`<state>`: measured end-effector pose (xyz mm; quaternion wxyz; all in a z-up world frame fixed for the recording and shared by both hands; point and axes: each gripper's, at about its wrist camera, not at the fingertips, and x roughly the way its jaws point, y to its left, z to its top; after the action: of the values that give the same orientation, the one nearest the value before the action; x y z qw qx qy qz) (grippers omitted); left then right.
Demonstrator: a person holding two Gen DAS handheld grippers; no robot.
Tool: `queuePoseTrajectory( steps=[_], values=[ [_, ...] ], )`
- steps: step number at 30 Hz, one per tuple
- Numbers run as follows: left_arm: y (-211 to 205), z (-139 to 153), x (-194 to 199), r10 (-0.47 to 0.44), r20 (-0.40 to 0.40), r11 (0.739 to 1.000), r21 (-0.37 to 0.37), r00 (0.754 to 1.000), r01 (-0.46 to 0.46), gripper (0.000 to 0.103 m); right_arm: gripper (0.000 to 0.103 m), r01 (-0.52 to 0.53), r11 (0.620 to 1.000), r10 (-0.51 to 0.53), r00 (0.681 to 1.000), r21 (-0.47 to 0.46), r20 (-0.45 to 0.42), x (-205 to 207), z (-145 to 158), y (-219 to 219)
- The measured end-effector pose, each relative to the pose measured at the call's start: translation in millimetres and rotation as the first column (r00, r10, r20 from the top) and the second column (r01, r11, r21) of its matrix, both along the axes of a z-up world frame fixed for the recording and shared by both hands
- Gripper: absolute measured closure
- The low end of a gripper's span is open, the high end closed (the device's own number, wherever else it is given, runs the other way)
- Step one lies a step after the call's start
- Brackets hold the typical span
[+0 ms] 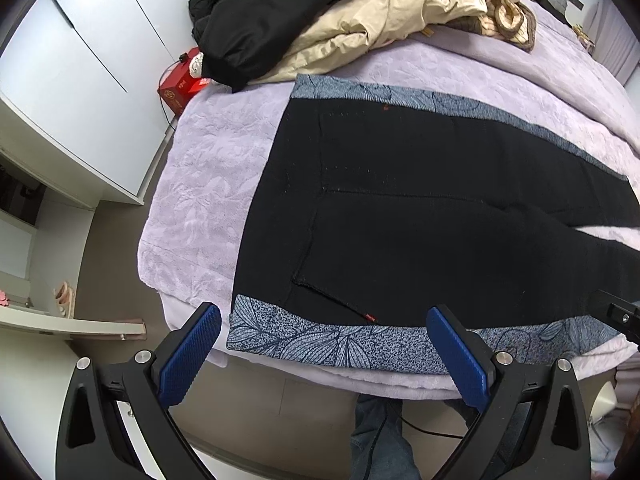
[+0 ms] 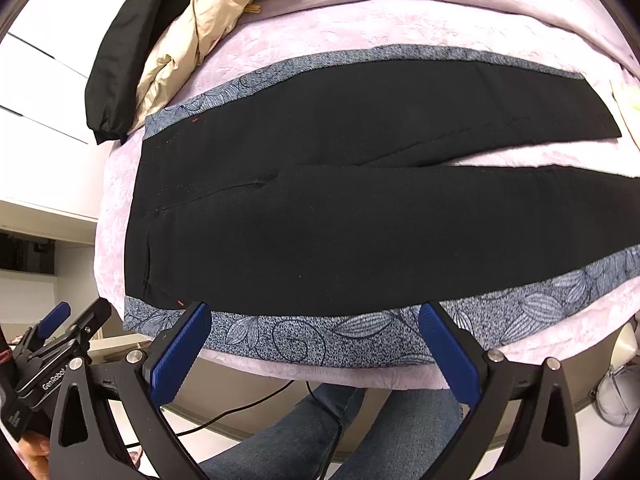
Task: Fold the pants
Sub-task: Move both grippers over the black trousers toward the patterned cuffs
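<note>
Black pants lay flat along the bed's near edge; left claw and right claw hovered there, jaws apart, empty.

Left tongs and right tongs gape wide, empty.

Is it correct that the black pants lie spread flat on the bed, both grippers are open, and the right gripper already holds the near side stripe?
Not entirely. The right gripper holds nothing: the right wrist view shows it open, short of the patterned stripe. The black pants lie flat, and the left gripper is open too.
</note>
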<state>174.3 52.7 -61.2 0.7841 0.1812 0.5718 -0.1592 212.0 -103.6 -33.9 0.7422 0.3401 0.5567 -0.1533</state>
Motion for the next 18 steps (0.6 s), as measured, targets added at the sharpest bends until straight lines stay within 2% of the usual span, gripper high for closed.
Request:
queuePoseTrajectory(
  steps=[10, 18],
  values=[
    [-1, -20, -4, -0.006, -0.044, 1.000, 0.023, 0.999, 0.007, 0.000, 0.000, -0.002, 1.000, 0.001, 0.999, -0.022, -0.046, -9, -16, 6],
    [-6, -26, -9, -0.019, -0.064, 0.999, 0.028, 0.998, 0.021, 0.000, 0.000, -0.045, 0.994, 0.038, 0.996, -0.097, -0.081, -6, -18, 16]
  ],
)
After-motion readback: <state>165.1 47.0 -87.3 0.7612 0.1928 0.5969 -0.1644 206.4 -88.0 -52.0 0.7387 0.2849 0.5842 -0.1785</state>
